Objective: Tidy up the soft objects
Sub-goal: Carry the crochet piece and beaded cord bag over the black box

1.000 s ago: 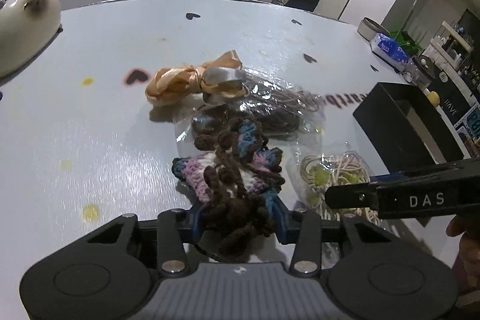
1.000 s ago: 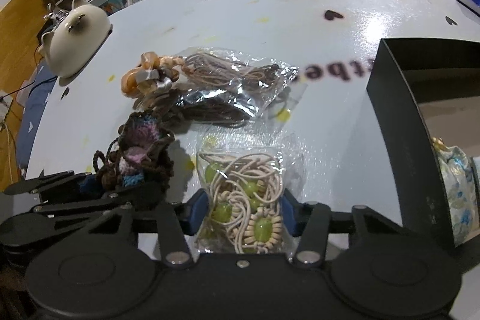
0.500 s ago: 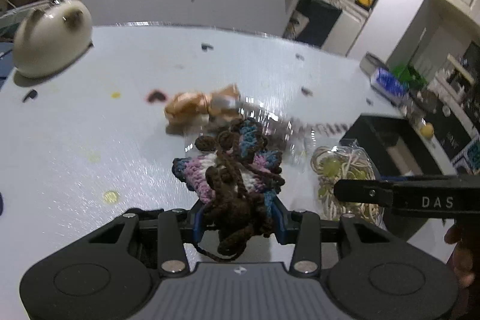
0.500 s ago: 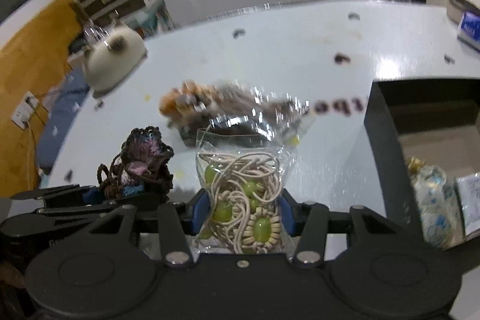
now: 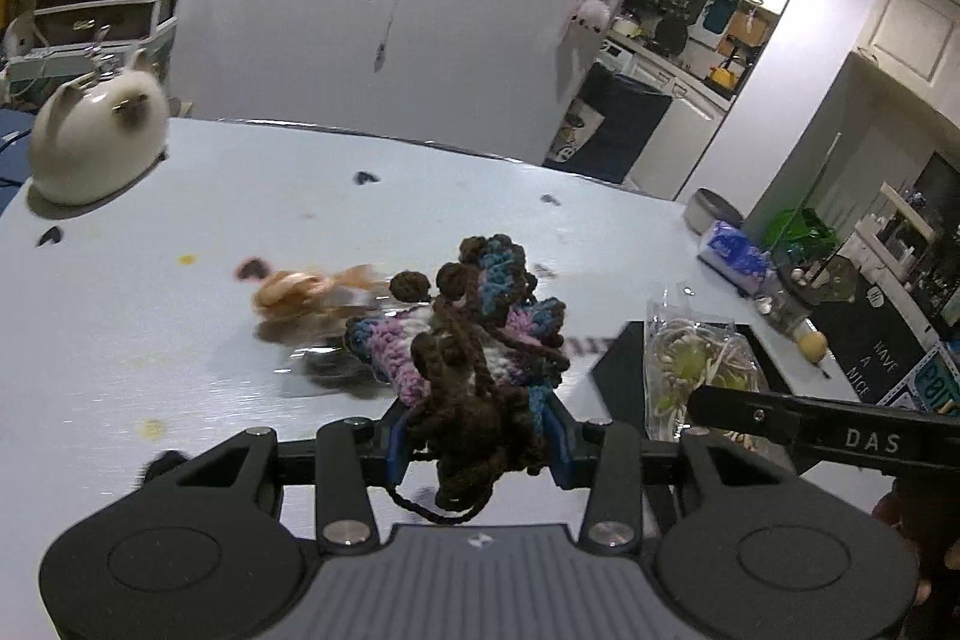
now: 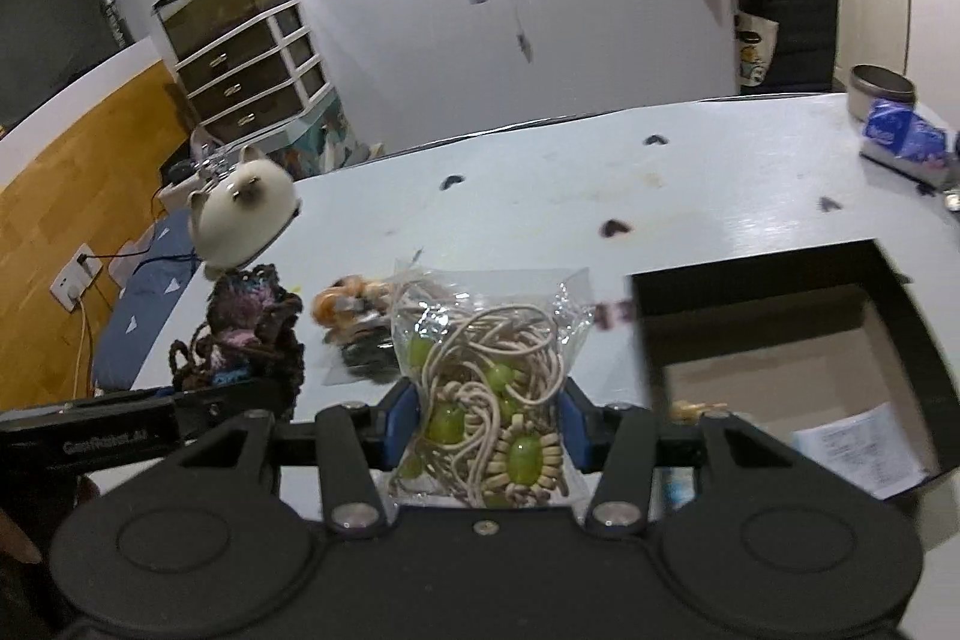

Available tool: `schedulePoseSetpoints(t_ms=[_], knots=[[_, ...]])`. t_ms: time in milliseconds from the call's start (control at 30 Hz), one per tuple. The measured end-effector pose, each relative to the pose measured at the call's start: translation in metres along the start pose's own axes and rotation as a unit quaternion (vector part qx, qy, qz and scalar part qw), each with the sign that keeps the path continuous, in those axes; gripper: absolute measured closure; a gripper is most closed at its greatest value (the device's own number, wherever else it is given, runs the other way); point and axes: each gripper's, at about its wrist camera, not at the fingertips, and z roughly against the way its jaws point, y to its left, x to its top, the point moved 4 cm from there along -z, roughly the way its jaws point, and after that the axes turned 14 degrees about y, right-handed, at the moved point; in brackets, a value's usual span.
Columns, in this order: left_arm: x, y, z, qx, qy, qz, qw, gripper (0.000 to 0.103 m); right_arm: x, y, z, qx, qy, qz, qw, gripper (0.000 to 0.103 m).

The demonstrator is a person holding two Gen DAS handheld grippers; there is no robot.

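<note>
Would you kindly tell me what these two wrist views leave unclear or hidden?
- Left wrist view: the orange ribbon bundle and plastic bags behind the crocheted piece are motion-blurred; contents unreadable.
- Right wrist view: the black box runs off the right edge; the right gripper covers its near corner.
- Right wrist view: print on the paper inside the box is too small.
- Both views: the hands are cropped at the frame edges.

We note the yarn bundle between the left tongs, the bagged cords between the right tongs. Beyond them on the table lies a ribbon; the box sits right, the cat figure far left.
</note>
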Motion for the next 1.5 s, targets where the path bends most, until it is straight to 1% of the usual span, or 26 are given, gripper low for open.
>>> schedulePoseSetpoints(t_ms=[333, 633, 767, 867, 967, 1033, 1100, 1167, 1233, 1300, 1333, 1400, 1500], knots=[[0.005, -0.083, -0.032, -0.02, -0.001, -0.011, 0.9997, 0.06, 0.016, -0.091, 0.027, -0.027, 0.001, -0.022, 0.999, 0.053], [0.013, -0.14, -0.071, -0.035, 0.01, -0.027, 0.999, 0.059, 0.03, -0.161, 0.026, -0.056, 0.017, -0.024, 0.998, 0.053], [0.023, -0.16, -0.092, -0.031, 0.017, -0.056, 0.9978, 0.059, 0.035, -0.18, 0.023, -0.058, 0.026, -0.017, 0.998, 0.053], [0.033, -0.172, -0.112, -0.019, 0.026, -0.097, 0.9948, 0.059, 0.038, -0.191, 0.02, -0.056, 0.031, -0.016, 0.998, 0.053], [0.041, -0.186, -0.132, -0.008, 0.043, -0.155, 0.987, 0.059, 0.039, -0.196, 0.017, -0.051, 0.038, -0.012, 0.998, 0.053], [0.044, -0.194, -0.147, 0.001, 0.06, -0.197, 0.9786, 0.06, 0.04, -0.199, 0.012, -0.048, 0.043, -0.01, 0.998, 0.053], [0.042, -0.2, -0.16, 0.006, 0.077, -0.226, 0.971, 0.059, 0.041, -0.201, 0.007, -0.045, 0.048, -0.009, 0.998, 0.053], [0.039, -0.206, -0.175, 0.015, 0.102, -0.256, 0.9611, 0.059, 0.042, -0.202, 0.0, -0.04, 0.057, -0.006, 0.998, 0.053], [0.033, -0.21, -0.188, 0.032, 0.127, -0.287, 0.949, 0.059, 0.044, -0.201, -0.007, -0.038, 0.067, 0.001, 0.997, 0.053], [0.029, -0.209, -0.199, 0.052, 0.142, -0.304, 0.9406, 0.059, 0.045, -0.2, -0.015, -0.04, 0.076, 0.007, 0.996, 0.053], [0.028, -0.208, -0.203, 0.06, 0.147, -0.306, 0.9387, 0.059, 0.046, -0.199, -0.021, -0.043, 0.083, 0.01, 0.996, 0.053], [0.029, -0.204, -0.209, 0.07, 0.15, -0.302, 0.9387, 0.059, 0.047, -0.2, -0.029, -0.048, 0.091, 0.014, 0.995, 0.053], [0.032, -0.204, -0.216, 0.079, 0.147, -0.311, 0.9357, 0.055, 0.05, -0.202, -0.04, -0.054, 0.1, 0.02, 0.993, 0.052]])
